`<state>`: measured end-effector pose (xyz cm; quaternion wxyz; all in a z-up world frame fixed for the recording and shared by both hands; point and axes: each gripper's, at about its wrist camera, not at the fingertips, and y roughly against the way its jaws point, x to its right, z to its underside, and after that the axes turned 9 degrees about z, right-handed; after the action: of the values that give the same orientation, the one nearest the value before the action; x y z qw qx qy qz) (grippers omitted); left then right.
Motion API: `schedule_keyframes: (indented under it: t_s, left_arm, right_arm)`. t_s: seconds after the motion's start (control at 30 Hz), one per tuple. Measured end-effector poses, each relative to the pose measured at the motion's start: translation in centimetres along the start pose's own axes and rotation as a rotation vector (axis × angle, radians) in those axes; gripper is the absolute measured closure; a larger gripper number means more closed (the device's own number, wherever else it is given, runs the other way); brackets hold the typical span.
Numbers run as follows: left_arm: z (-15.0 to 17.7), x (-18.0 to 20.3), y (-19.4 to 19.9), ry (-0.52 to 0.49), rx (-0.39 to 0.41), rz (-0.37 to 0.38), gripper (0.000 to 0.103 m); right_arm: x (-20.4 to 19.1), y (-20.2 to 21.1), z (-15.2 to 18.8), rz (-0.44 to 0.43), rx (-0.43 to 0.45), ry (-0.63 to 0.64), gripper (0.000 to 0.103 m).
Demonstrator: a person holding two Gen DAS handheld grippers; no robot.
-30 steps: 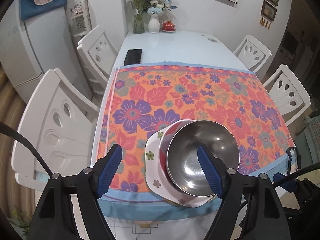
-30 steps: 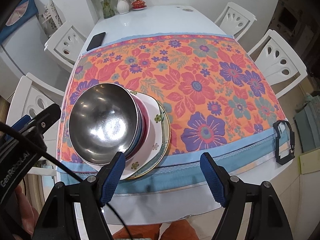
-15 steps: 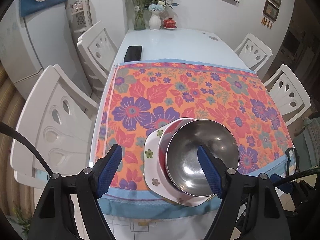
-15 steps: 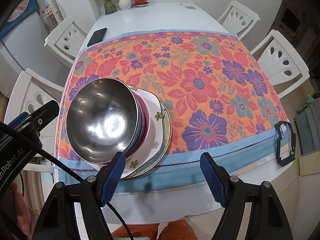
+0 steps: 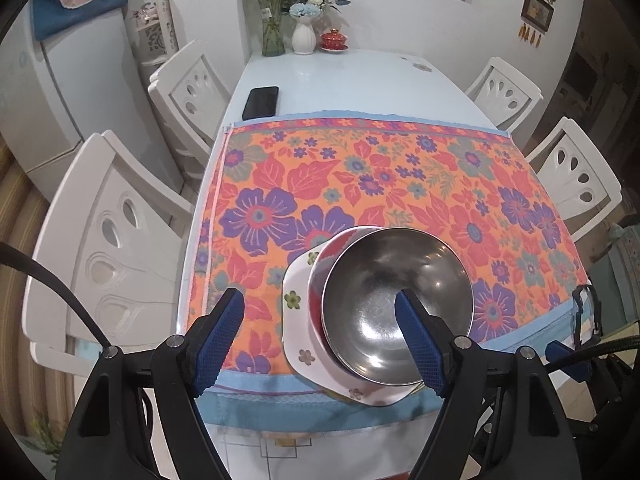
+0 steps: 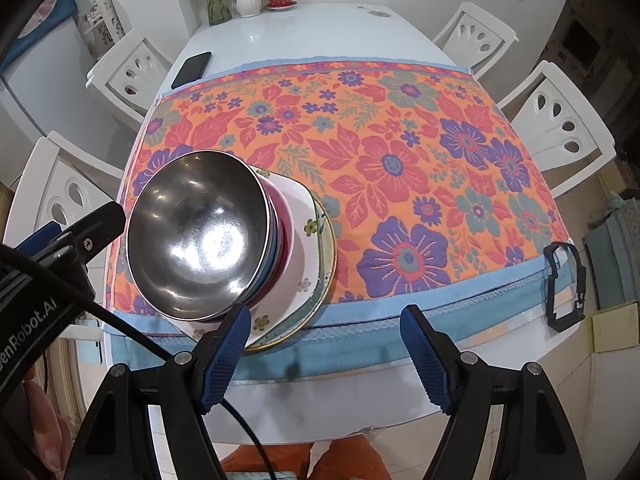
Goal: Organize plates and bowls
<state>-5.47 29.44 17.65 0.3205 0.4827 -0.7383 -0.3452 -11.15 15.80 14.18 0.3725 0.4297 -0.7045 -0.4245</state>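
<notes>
A steel bowl [image 5: 384, 292] [image 6: 192, 232] tops a stack at the near left of the floral cloth [image 5: 400, 184]. Under it sit a blue bowl [image 6: 273, 254] and a red bowl [image 5: 318, 280] [image 6: 286, 224], then a white flowered plate [image 5: 296, 320] [image 6: 302, 210] on a green-rimmed round plate [image 6: 327, 256]. My left gripper [image 5: 318, 312] hovers open above the stack, its right pad in front of the steel bowl, gripping nothing. My right gripper [image 6: 324, 320] stands open over the table's front edge, just right of the stack, with nothing between its fingers.
A black phone [image 5: 261, 102] [image 6: 192, 69] lies past the cloth at the left. Vases and a red lidded cup [image 5: 334, 38] stand at the far end. A black clip [image 6: 564, 288] pins the cloth's near right corner. White chairs [image 5: 104, 240] line both sides.
</notes>
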Motion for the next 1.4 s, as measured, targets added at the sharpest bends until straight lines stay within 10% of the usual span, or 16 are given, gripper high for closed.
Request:
schedule_keyframes:
  t_s: [1.4]
  left_arm:
    - [0.0, -3.4, 0.3, -0.055, -0.015, 0.073, 0.027]
  right_arm:
    - [-5.1, 1.5, -0.6, 0.05, 0.037, 0.002, 0.028]
